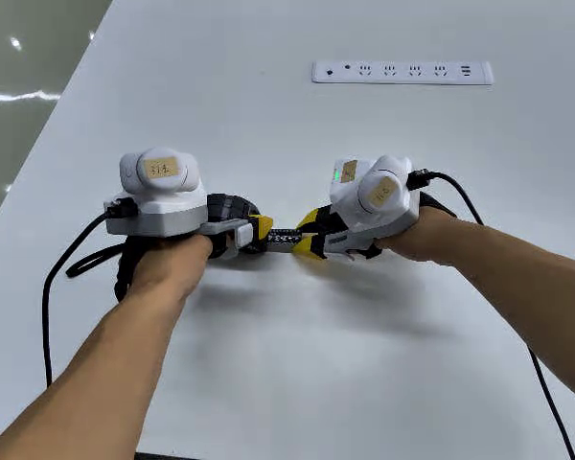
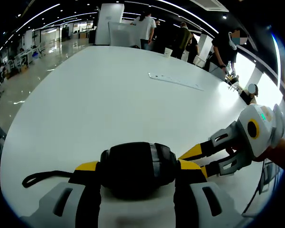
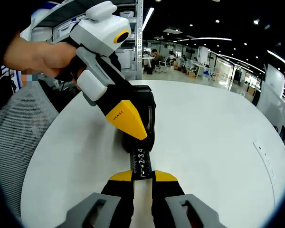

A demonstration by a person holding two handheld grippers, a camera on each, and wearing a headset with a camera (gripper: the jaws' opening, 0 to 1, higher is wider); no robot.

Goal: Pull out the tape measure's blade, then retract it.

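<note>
Two grippers are seen close together over a white table (image 1: pixel 316 364), tips facing each other, each held in one hand. The left gripper (image 1: pixel 254 230) is held by the left hand (image 1: pixel 172 264), and the right gripper (image 1: pixel 309 235) by the right hand (image 1: pixel 422 235).

The tape measure (image 1: pixel 232 213), a black case, is clamped between the yellow-tipped jaws of the left gripper; in the left gripper view the case (image 2: pixel 135 159) is seen wedged between both tips. A short length of blade (image 1: pixel 285 238) is drawn out of the case and spans the small gap between the two grippers. In the right gripper view the blade (image 3: pixel 140 161) is marked 2, 3 and 4, and its free end is pinched between the closed jaws of the right gripper (image 3: pixel 143 175). The case (image 3: pixel 143 111) lies just beyond, partly covered by a yellow tip of the left gripper.

Whether the case rests on the table or is held just above it cannot be told with certainty; it appears to be very low over the surface.

A black strap (image 2: pixel 38 178) trails from the case across the table on the left. A black cable (image 1: pixel 48 297) runs from the left gripper towards the near edge. A white power strip (image 1: pixel 402 72) lies flat, well apart, towards the far side of the table.
</note>
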